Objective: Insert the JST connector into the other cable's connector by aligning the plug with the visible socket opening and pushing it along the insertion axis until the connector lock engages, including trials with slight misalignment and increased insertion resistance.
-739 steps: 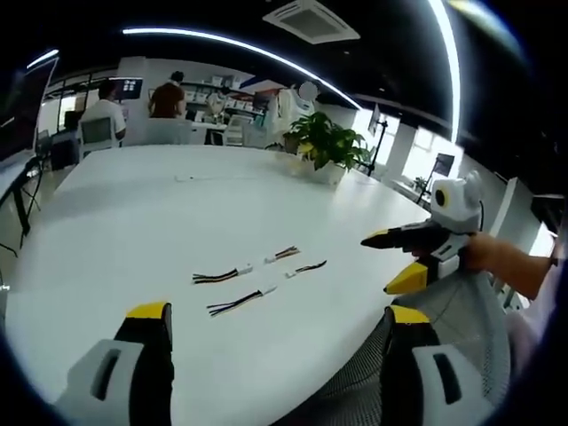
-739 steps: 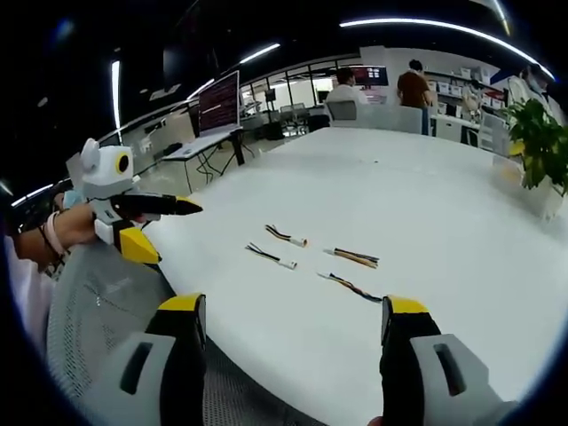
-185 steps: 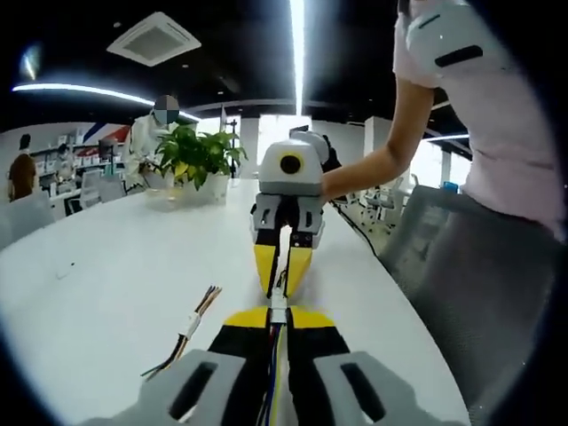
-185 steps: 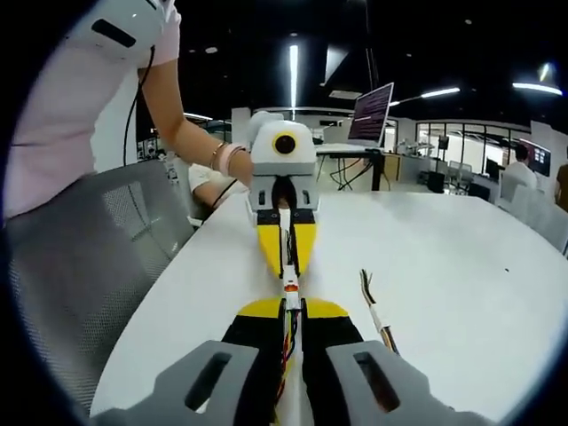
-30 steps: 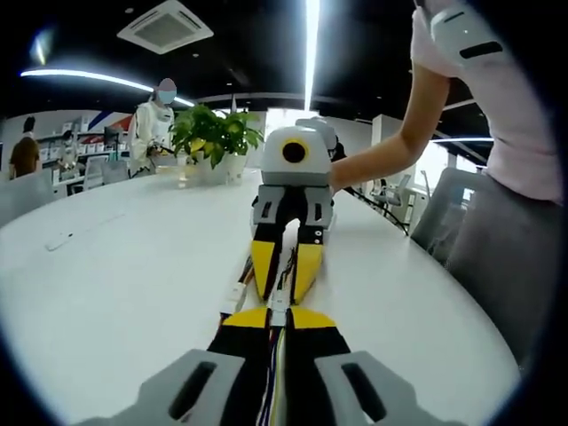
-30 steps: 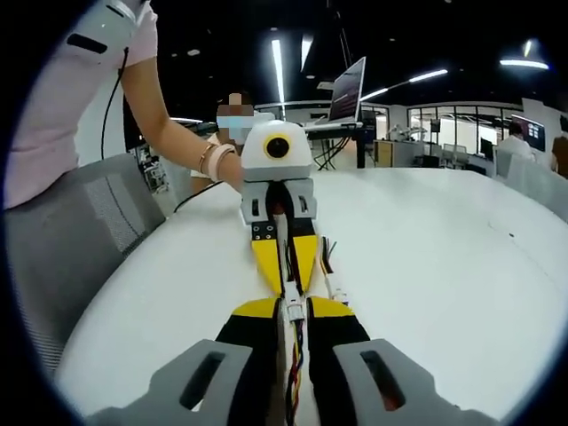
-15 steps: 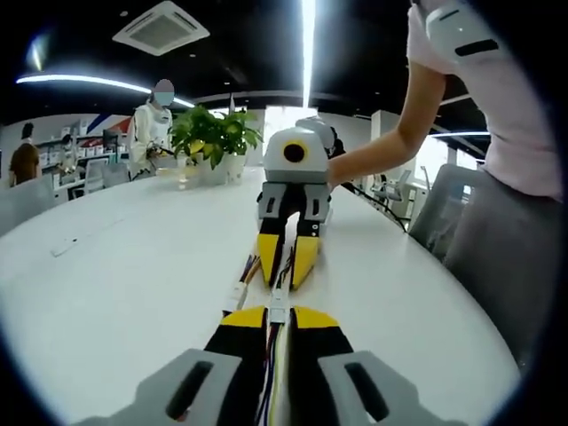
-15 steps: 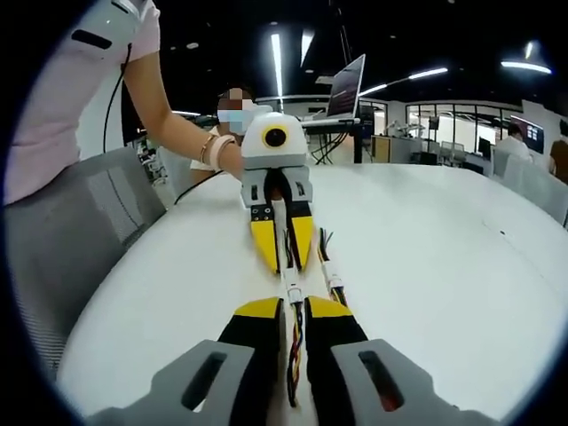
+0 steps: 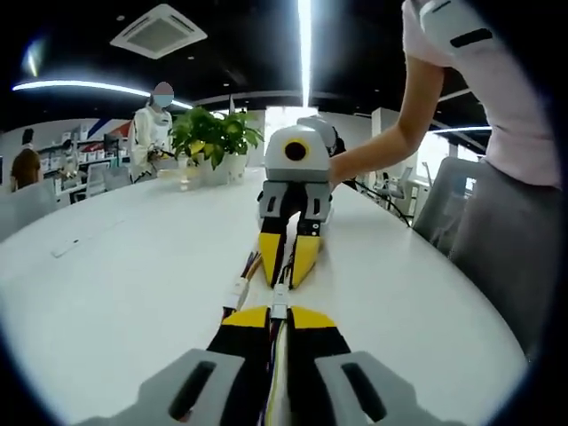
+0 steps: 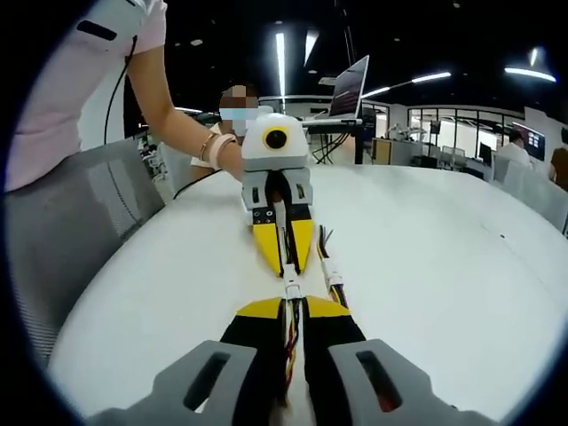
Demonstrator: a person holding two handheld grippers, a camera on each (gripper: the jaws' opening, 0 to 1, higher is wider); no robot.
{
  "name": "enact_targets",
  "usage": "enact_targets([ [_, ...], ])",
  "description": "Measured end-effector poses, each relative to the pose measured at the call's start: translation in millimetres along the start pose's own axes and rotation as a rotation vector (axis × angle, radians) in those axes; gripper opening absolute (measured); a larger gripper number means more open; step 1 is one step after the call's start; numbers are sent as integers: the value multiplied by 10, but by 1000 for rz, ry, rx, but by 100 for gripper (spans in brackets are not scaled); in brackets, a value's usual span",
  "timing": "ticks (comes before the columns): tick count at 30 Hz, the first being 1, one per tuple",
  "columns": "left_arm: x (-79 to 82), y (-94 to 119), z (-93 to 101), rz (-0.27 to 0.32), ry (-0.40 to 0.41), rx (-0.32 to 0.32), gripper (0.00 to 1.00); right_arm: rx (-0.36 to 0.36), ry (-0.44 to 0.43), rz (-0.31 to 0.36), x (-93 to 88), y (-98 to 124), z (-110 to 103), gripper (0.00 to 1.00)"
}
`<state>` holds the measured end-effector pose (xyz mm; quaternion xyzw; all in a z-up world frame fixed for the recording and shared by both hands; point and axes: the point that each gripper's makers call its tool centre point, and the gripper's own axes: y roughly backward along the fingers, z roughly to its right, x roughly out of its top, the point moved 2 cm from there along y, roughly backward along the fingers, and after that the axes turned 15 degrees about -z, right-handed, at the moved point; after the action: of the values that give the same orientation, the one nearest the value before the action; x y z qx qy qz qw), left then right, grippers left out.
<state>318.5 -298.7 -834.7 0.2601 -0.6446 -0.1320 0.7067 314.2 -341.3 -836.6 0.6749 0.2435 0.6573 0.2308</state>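
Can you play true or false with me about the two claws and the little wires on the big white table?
1. Both claws are shut on a cable. True: the left claw and the right claw each pinch one.
2. The claws point at each other. True.
3. A spare cable lies on the table. True.
4. The table is black. False: it is white.
5. A cup of juice stands by the claws. False: only cables lie there; a plant stands far off.

Two of the four cables once lying loose on the desk have been picked up, one clamped in each tongs; the left tongs and right tongs have been brought tip to tip.
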Motion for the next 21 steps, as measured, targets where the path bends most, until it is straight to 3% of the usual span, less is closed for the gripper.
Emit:
enact_targets([
  [10, 24, -7, 14, 1, -18, -5, 1, -2, 22, -2, 10, 2, -26, 2],
  [15, 63, 36, -17, 22, -6, 0, 1, -5, 1, 28, 58, 55, 8, 1],
  [21, 22, 9, -56, -7, -18, 9, 1, -15, 4, 12, 33, 1, 31, 2],
])
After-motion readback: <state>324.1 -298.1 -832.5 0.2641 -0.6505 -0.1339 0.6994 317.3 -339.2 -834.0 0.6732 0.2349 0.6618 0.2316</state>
